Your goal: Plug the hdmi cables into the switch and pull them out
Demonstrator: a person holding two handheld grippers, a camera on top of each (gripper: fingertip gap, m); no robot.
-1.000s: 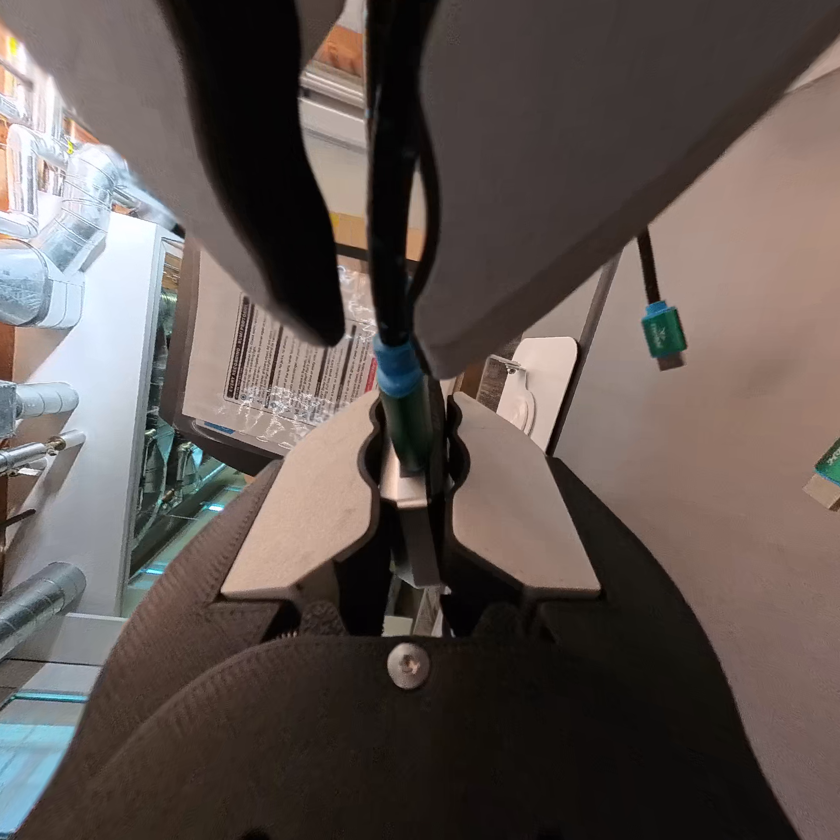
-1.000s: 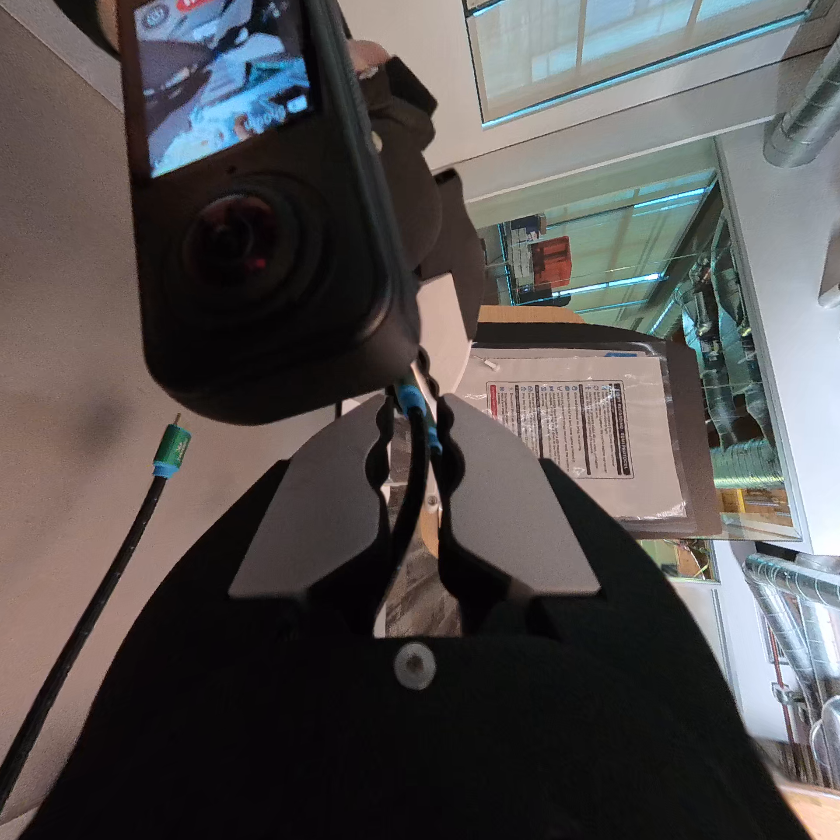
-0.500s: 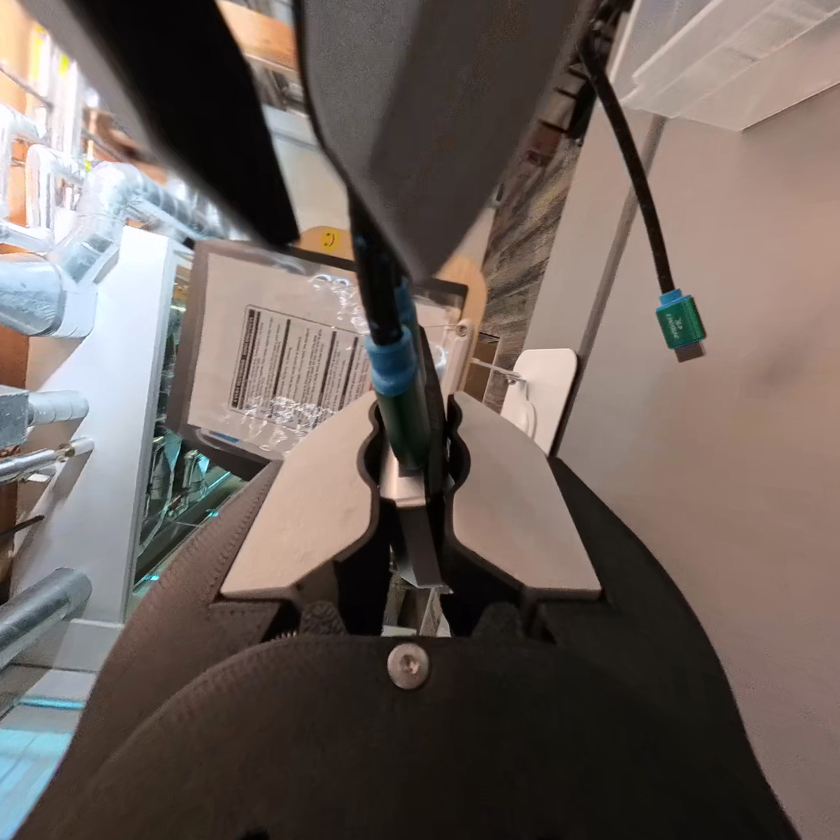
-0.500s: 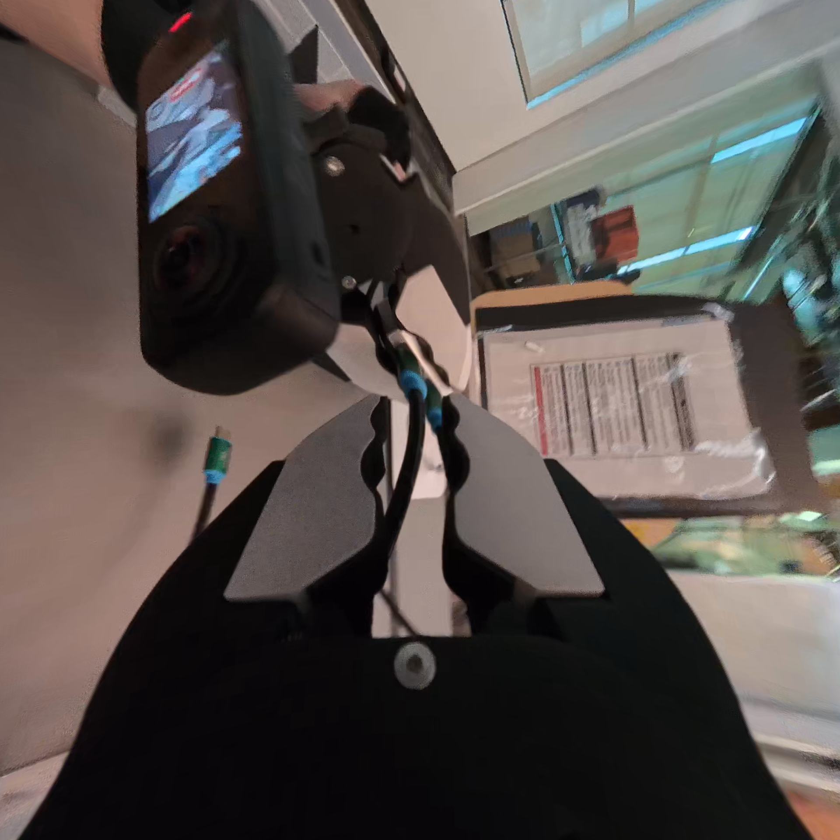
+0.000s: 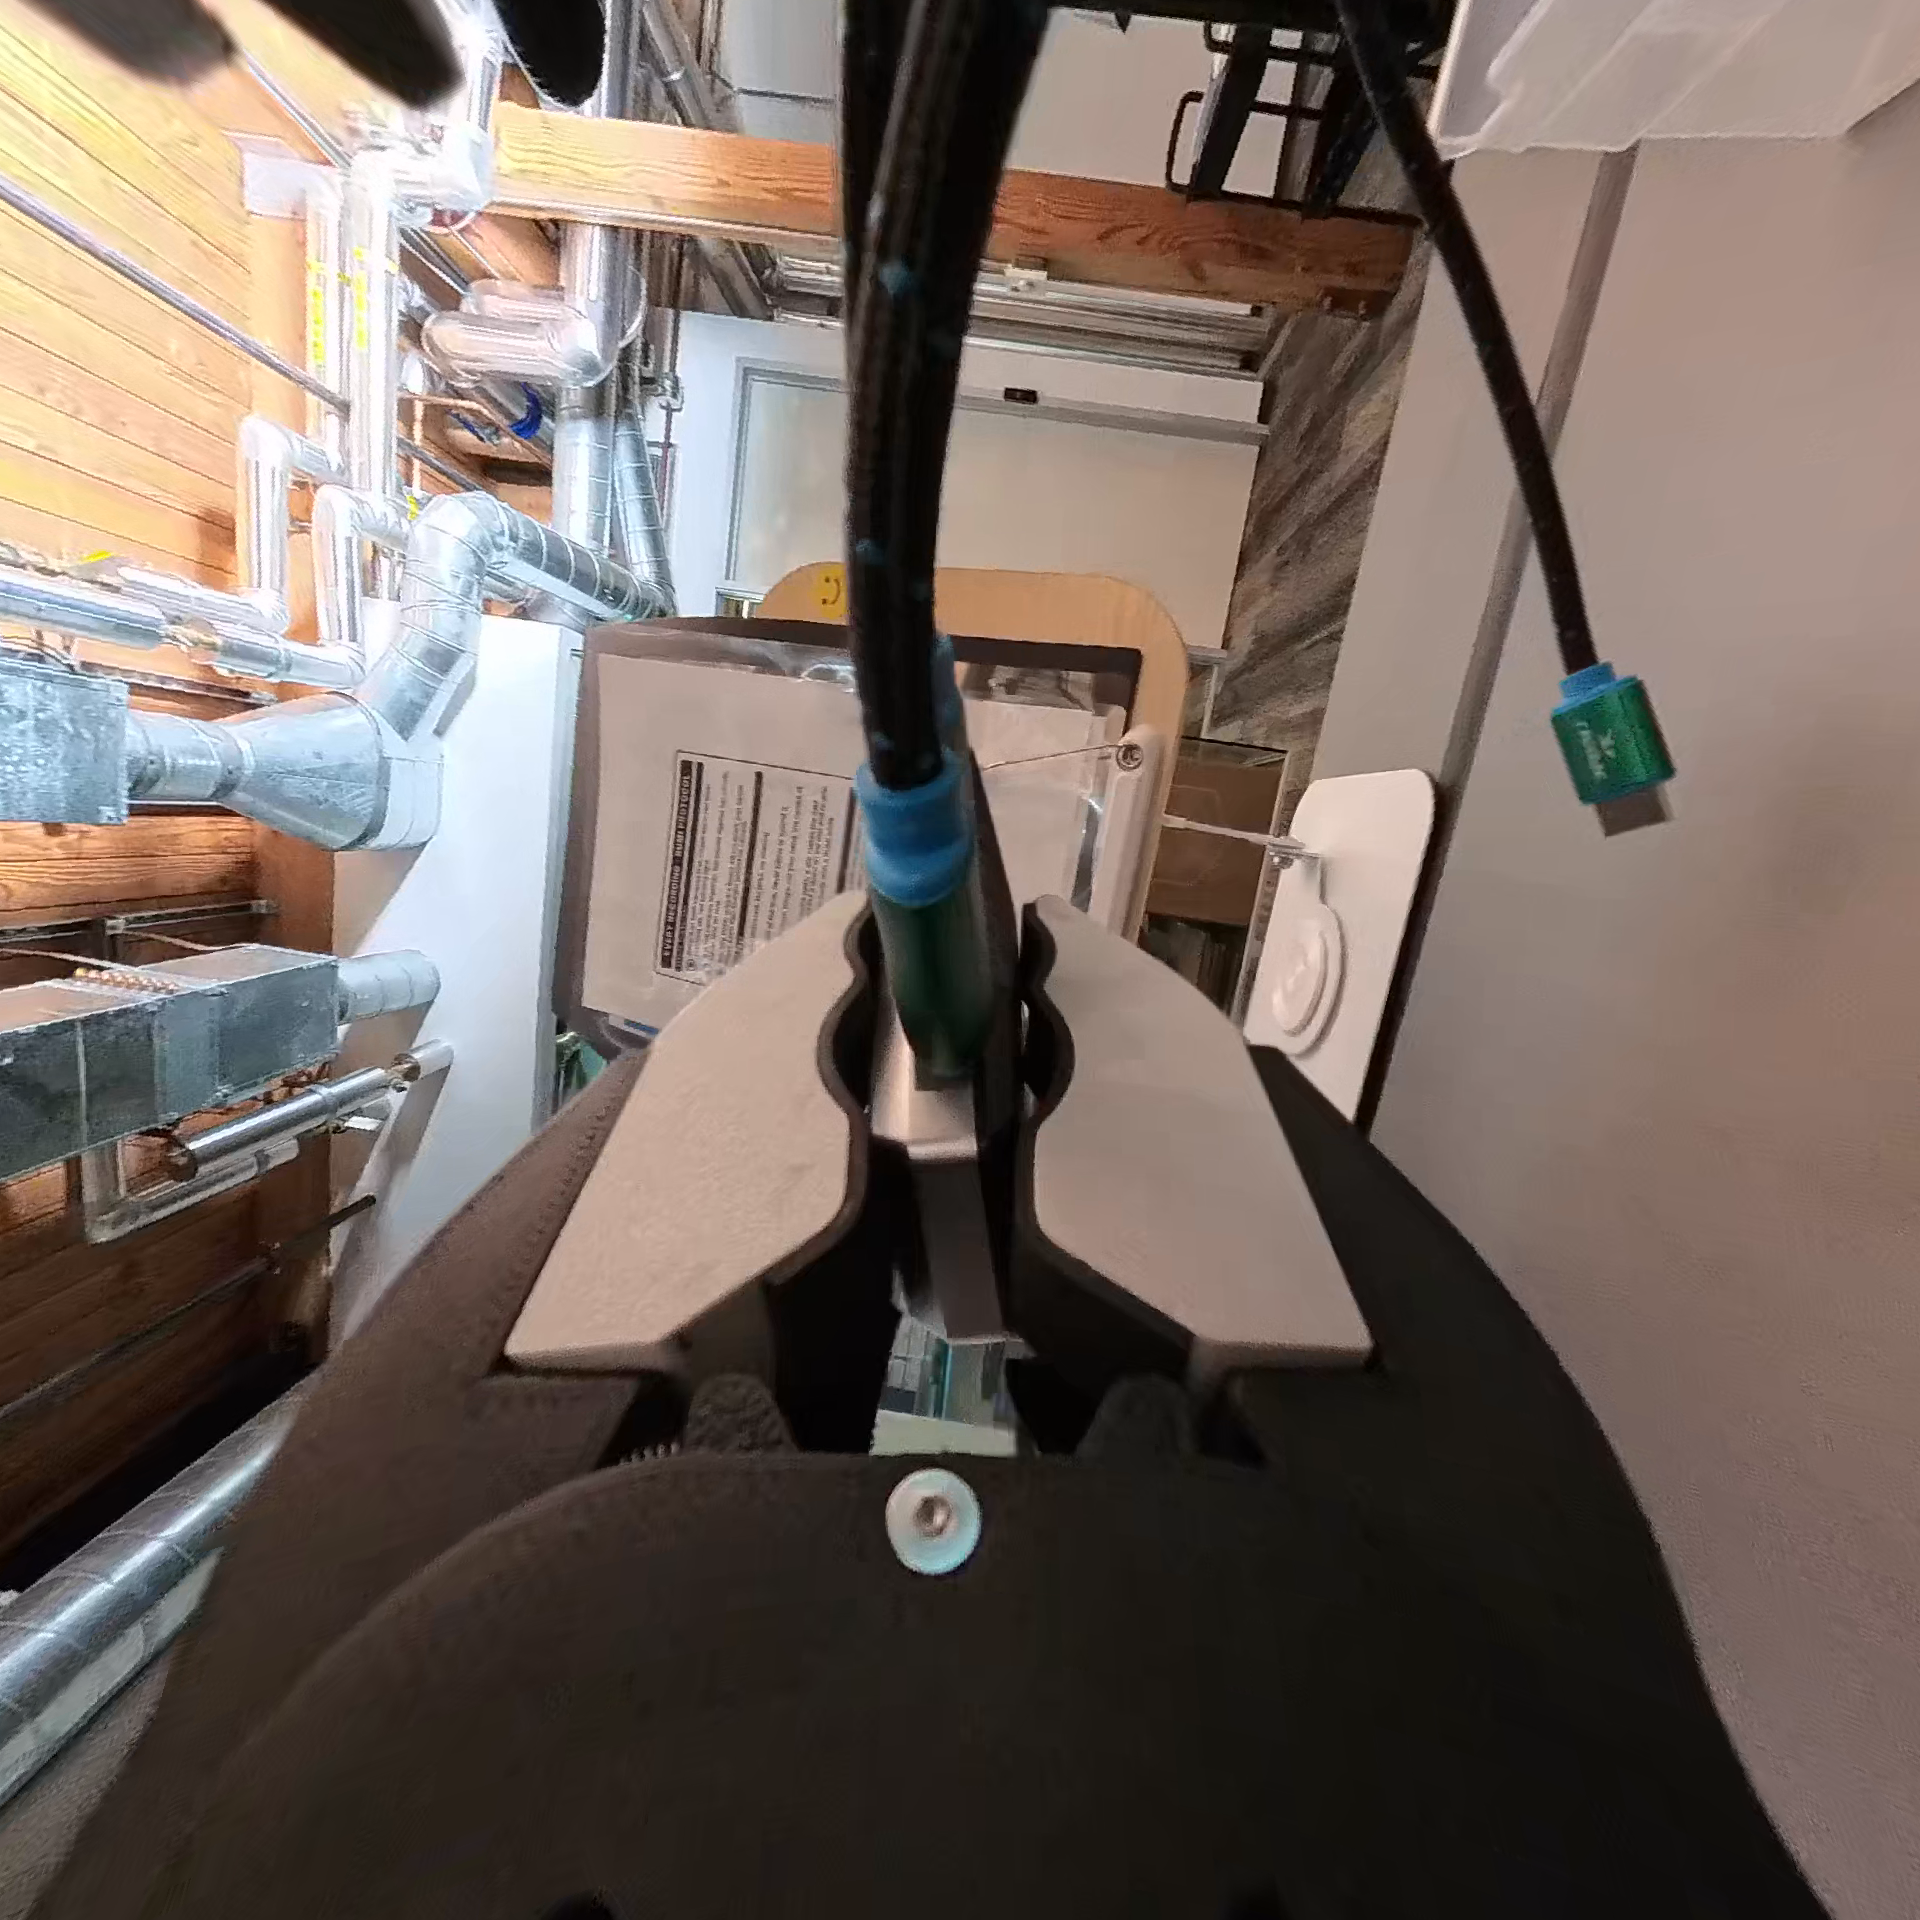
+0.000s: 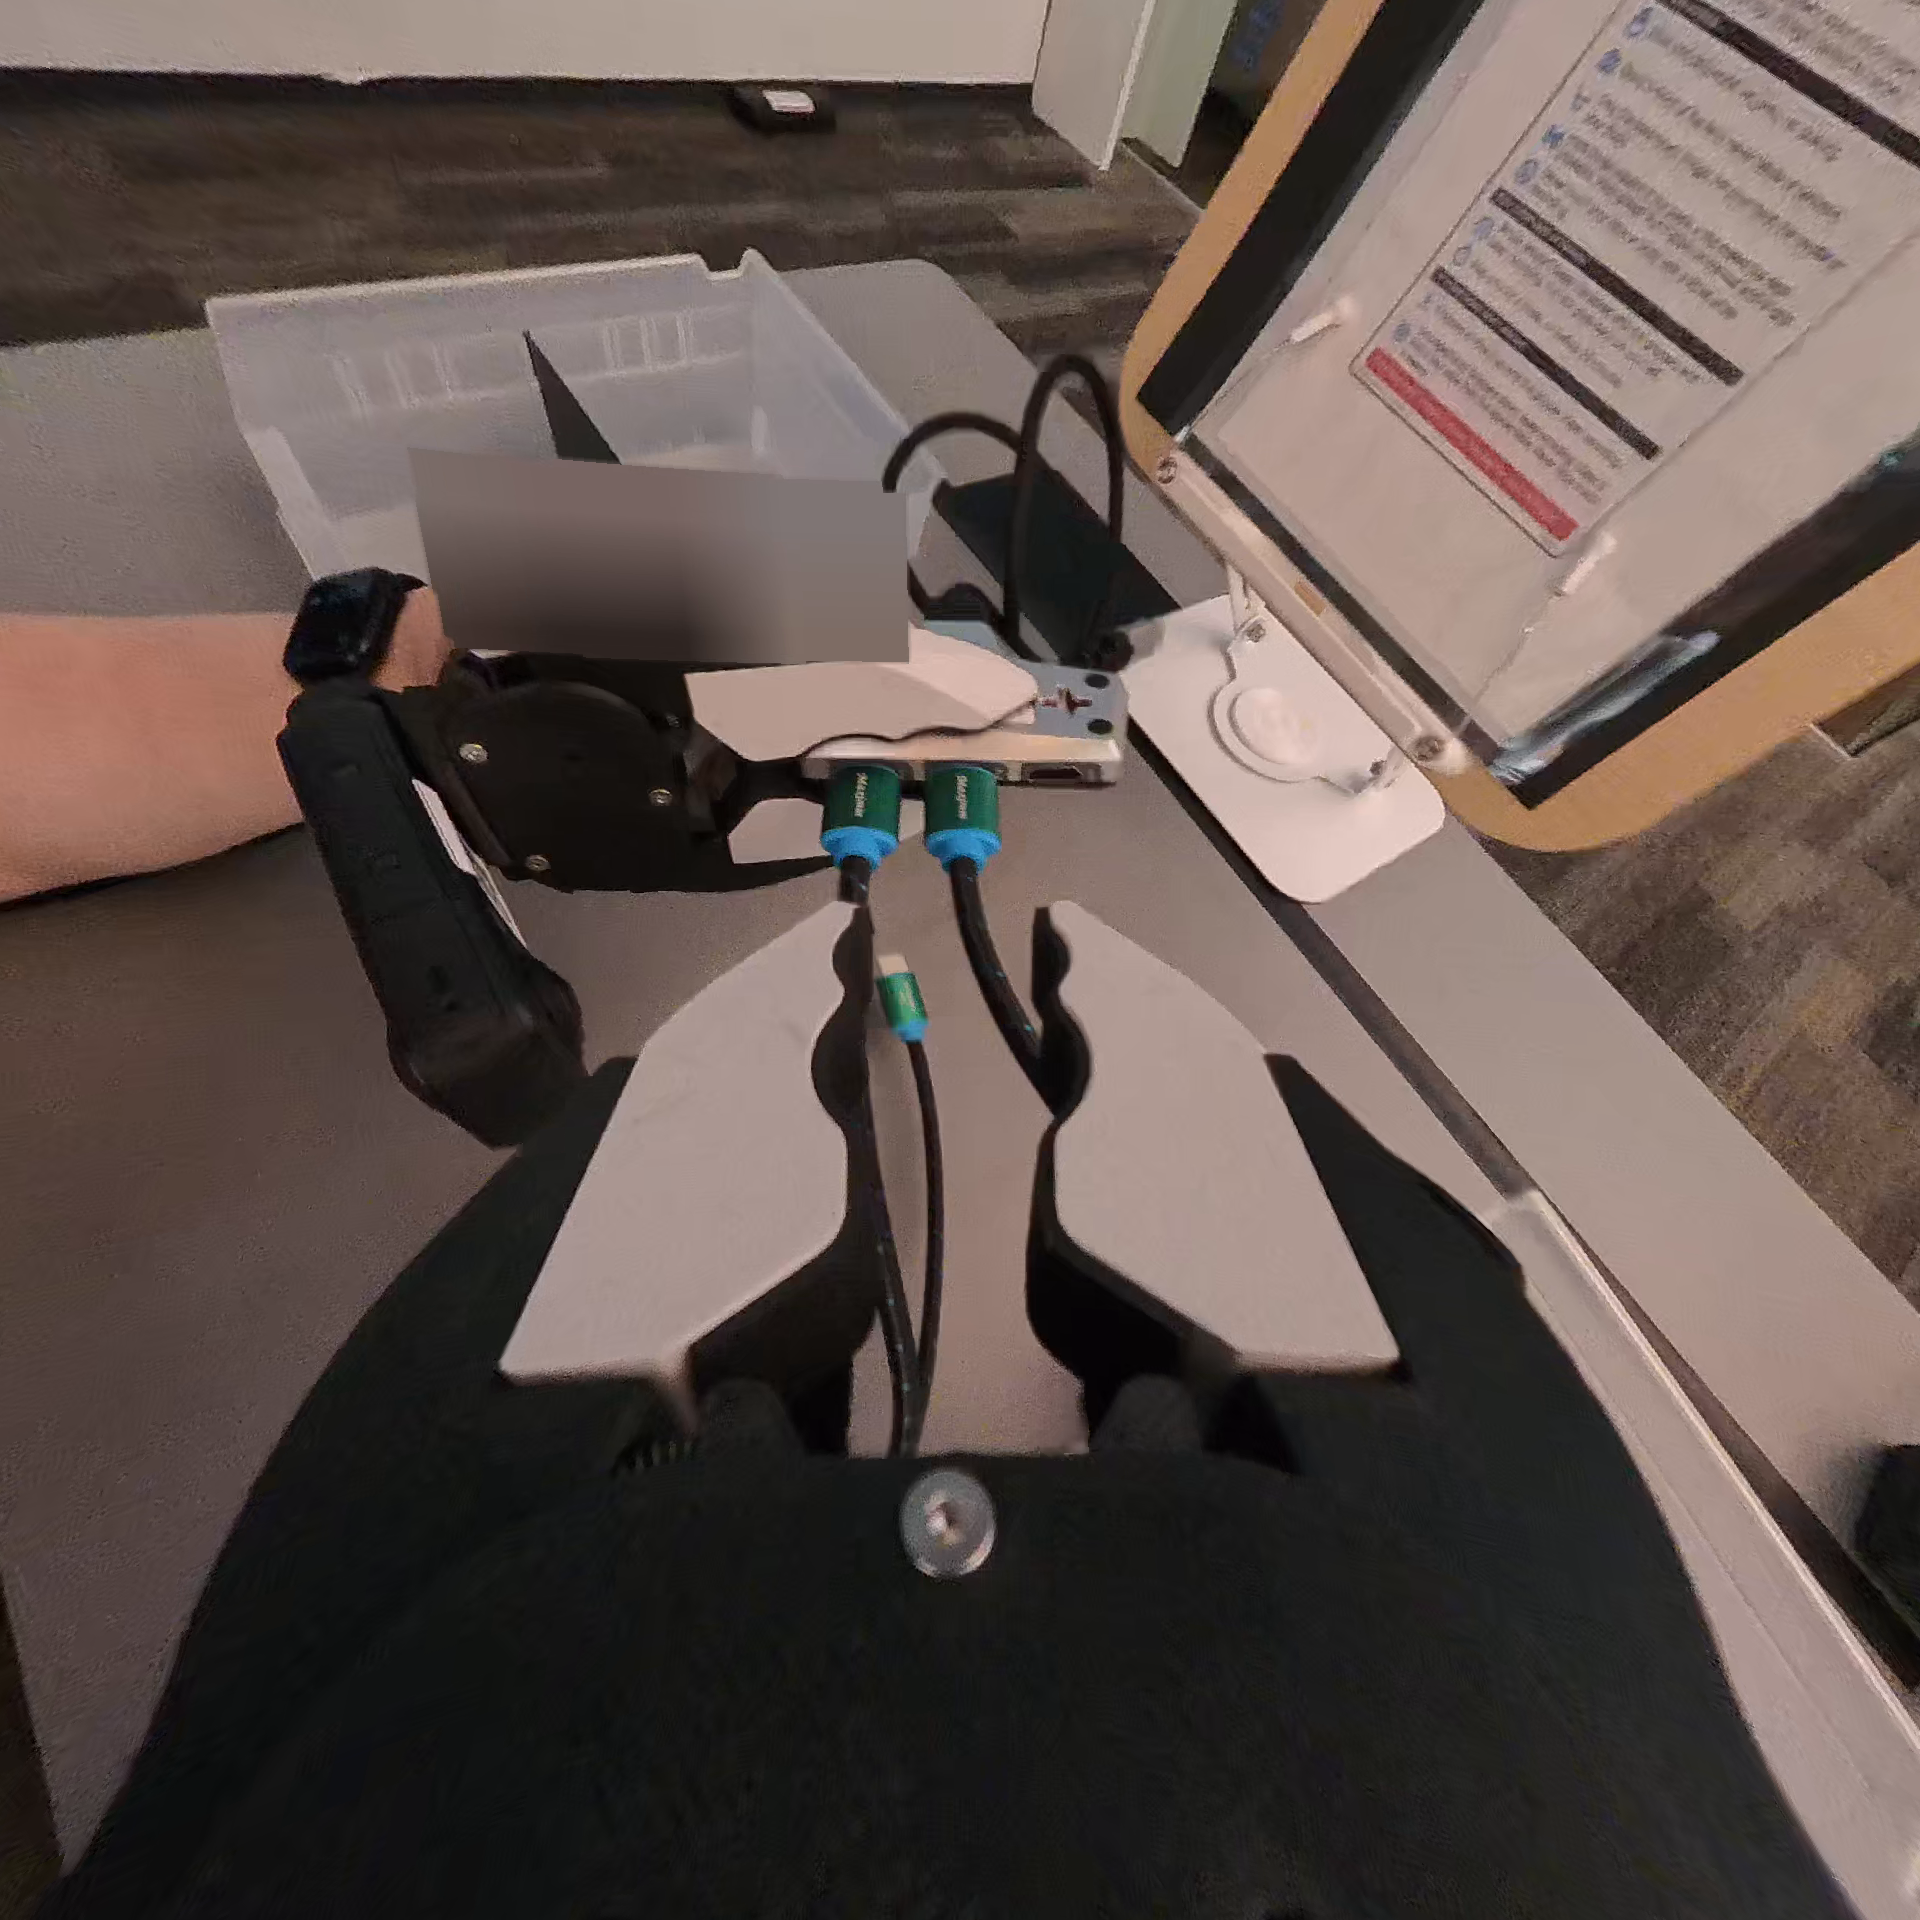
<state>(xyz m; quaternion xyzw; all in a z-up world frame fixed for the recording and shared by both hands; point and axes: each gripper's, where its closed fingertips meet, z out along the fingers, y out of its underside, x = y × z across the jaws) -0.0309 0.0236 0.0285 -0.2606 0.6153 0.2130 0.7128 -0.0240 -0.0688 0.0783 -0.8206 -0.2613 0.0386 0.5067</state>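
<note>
Grey tabletop underneath, silver switch lying on it, clamped at its left end between fingers of left gripper. Two green HDMI plugs seated side by side in switch's front; third plug loose on table, lying between spread-apart, empty fingers of right gripper. Beyond switch, clear plastic bin; to its right, white-based sign stand.

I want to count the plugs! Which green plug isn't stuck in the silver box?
The small green plug lying loose on the table, between the right gripper's fingers. The other two sit in the switch.
</note>
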